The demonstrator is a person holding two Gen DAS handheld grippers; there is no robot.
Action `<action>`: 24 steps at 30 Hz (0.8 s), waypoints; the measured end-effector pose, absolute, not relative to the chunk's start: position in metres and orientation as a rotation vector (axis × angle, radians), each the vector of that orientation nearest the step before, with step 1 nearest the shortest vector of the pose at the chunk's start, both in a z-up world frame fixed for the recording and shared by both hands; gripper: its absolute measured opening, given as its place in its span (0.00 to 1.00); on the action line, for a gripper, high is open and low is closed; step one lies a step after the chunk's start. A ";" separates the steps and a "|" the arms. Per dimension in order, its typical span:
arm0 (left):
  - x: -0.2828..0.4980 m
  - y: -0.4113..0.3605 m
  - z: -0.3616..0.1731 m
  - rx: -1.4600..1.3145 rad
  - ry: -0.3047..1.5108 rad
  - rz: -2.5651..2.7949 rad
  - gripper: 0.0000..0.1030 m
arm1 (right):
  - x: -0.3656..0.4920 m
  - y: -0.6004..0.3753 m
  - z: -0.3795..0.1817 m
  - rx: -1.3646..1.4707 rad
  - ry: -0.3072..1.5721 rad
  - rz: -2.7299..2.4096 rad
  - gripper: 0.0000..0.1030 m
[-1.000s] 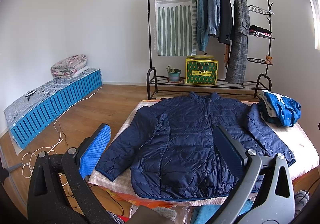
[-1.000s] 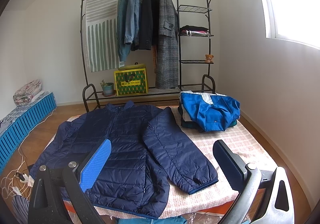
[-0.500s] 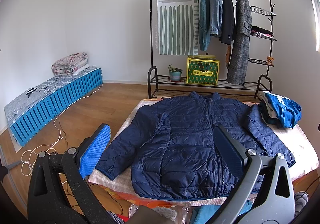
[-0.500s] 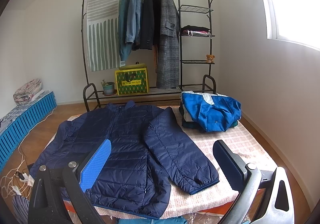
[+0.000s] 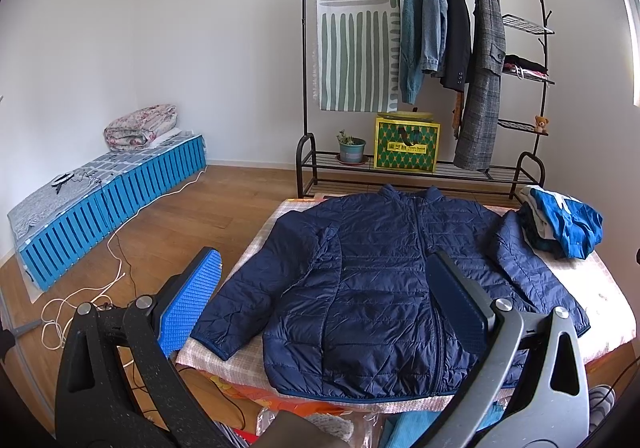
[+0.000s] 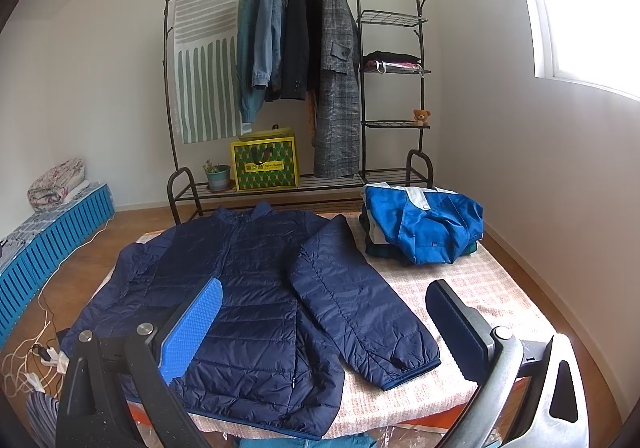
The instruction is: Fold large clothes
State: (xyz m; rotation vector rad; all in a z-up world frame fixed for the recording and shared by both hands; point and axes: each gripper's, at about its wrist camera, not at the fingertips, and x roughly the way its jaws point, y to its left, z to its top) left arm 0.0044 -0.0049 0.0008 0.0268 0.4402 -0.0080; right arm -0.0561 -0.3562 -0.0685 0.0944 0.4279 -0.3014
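A navy quilted puffer jacket lies flat and zipped on a cloth-covered table, collar at the far end, both sleeves spread outward. My left gripper hovers open above the jacket's near hem, holding nothing. My right gripper is open too, above the near hem with the jacket's right sleeve between its fingers in view, not touching it.
A pile of folded clothes topped by a bright blue garment sits at the table's far right corner. Behind stands a black clothes rack with hanging coats. Blue crates and cables lie on the floor at left.
Both views shift only slightly; the grippers stay open and the jacket has not moved.
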 end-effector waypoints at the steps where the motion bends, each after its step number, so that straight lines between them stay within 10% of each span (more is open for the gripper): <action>1: 0.004 -0.005 0.001 0.027 0.440 -0.008 1.00 | -0.056 -0.356 -0.068 0.094 0.428 -0.302 1.00; 24: 0.012 0.024 -0.008 -0.007 0.453 0.041 1.00 | -0.028 -0.325 -0.066 0.066 0.443 -0.250 1.00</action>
